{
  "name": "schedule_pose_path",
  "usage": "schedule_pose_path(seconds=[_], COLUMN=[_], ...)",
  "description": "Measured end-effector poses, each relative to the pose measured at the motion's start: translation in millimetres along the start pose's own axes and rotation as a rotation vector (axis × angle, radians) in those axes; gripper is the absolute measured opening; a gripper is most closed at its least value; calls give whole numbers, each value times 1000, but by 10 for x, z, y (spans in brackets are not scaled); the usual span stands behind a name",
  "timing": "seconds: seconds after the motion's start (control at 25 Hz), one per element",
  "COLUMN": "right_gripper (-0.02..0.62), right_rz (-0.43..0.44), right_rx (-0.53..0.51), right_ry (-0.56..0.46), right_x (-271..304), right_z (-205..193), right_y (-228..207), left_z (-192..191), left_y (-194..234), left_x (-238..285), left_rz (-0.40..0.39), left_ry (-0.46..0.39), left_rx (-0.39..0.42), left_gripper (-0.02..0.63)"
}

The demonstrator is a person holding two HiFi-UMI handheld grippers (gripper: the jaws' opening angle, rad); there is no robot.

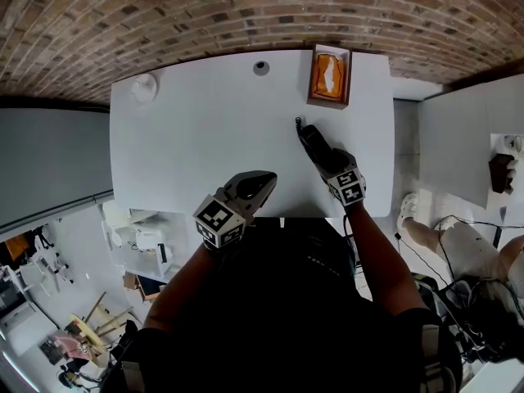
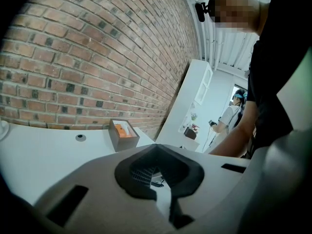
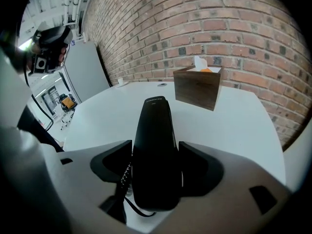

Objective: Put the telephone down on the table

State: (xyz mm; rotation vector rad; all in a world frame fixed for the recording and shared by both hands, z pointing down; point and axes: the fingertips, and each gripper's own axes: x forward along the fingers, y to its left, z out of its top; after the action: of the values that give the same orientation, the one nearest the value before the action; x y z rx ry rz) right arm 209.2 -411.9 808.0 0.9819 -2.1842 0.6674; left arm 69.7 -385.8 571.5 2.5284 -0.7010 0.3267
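Observation:
A black telephone handset [image 1: 312, 142] [image 3: 155, 145] points toward the far side of the white table [image 1: 205, 129]. My right gripper [image 1: 326, 162] [image 3: 156, 168] is shut on it, one pad against each side. Its coiled cord [image 3: 126, 173] hangs under the jaws. Whether the handset touches the table top cannot be told. My left gripper [image 1: 260, 183] [image 2: 158, 173] hovers at the table's front edge, left of the handset. It is shut with nothing held.
A wooden tissue box [image 1: 328, 74] [image 3: 197, 87] [image 2: 122, 133] with an orange lining stands at the far right. A round grommet [image 1: 261, 67] and a white round object [image 1: 144, 87] sit near the brick wall. Another white table [image 1: 467, 137] lies to the right.

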Motion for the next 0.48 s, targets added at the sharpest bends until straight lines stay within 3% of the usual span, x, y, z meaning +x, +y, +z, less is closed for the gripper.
schedule_pose_path(seconds=[0.48], right_gripper=[285], right_rz=[-112], right_rx=[7], right_ry=[-110], right_x=[-435], right_z=[371], right_y=[127], left_z=[101], left_y=[-130], left_x=[-225], left_rz=[-66], left_ry=[-54], left_rx=[39], left_gripper=[6])
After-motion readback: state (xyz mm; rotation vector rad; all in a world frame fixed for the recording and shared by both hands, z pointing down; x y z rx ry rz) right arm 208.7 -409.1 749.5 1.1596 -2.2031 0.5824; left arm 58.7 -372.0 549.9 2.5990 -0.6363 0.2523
